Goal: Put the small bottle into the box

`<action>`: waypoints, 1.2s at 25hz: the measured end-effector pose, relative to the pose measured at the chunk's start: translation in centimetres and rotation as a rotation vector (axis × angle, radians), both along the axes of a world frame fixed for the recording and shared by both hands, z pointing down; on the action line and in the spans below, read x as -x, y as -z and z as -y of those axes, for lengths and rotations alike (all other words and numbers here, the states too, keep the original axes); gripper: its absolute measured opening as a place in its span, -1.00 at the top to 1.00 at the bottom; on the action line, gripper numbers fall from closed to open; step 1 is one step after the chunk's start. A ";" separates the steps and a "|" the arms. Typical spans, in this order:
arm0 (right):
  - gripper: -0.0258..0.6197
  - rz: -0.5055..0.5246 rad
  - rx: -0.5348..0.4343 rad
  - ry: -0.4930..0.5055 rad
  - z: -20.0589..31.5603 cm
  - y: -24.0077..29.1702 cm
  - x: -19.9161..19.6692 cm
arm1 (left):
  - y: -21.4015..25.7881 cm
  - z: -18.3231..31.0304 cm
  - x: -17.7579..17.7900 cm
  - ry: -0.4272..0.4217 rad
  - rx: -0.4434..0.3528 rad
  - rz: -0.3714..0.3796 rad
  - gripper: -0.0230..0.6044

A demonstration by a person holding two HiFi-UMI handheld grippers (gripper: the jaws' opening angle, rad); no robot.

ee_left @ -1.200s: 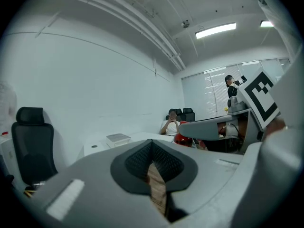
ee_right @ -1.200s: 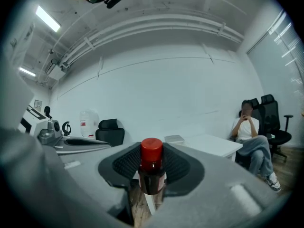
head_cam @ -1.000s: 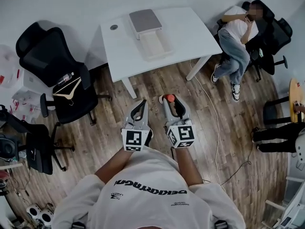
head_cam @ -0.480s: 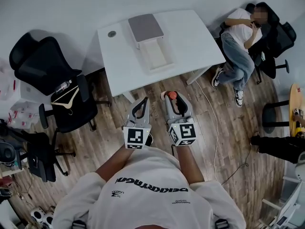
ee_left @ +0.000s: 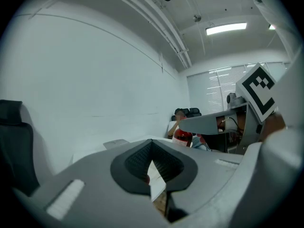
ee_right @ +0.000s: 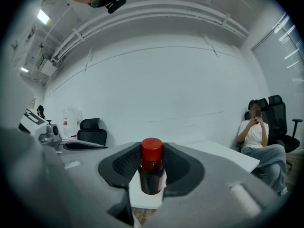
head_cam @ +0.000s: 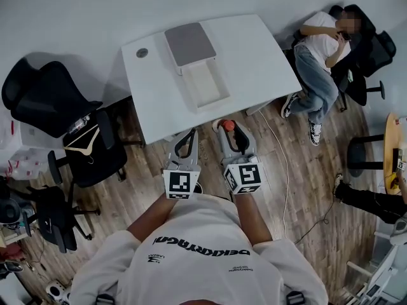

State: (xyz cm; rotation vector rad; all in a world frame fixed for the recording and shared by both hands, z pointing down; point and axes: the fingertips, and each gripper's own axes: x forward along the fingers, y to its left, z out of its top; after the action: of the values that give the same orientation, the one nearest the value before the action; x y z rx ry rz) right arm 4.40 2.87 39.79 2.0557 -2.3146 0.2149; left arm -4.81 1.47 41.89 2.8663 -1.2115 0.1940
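Head view first: the person in the white shirt (head_cam: 197,259) is holding both grippers out side by side above the wooden floor (head_cam: 305,183), right at the near edge of the white desk (head_cam: 254,56). The left gripper (head_cam: 189,135) is carrying nothing, and its fingers are meeting at the tips. The right gripper (head_cam: 226,126) is gripping the small dark bottle with a red cap (head_cam: 227,126), so the bottle is riding in the air at the desk edge, apart from the box. The white box with a grey lid (head_cam: 205,86) is sitting open in the middle of the desk, with the lid flipped back on the far side. A small round grey disc (head_cam: 142,53) is lying near the desk's far left corner. Black office chairs (head_cam: 51,100) are standing to the left, one with a wooden hanger (head_cam: 81,146) on its seat. Another person (head_cam: 321,49) is lounging in a chair at the upper right.

Left gripper view: the fingers (ee_left: 135,163) are touching at the tips with nothing between them. The right gripper and its bottle are showing off to the right.

Right gripper view: the fingers (ee_right: 118,167) are pressing on the bottle from both sides, and it's standing upright with the red cap poking above them. The desk is stretching off behind it.
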 end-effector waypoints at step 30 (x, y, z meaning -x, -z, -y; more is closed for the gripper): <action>0.51 0.028 0.008 0.150 8.8 -1.2 -6.5 | -0.3 7.4 -7.1 0.138 0.012 0.055 0.91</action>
State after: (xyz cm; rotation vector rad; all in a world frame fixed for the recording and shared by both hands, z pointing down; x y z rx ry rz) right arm 10.89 -5.94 41.01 1.8759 -2.4666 0.2479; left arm 2.25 -5.94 42.21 2.7714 -1.4059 0.2771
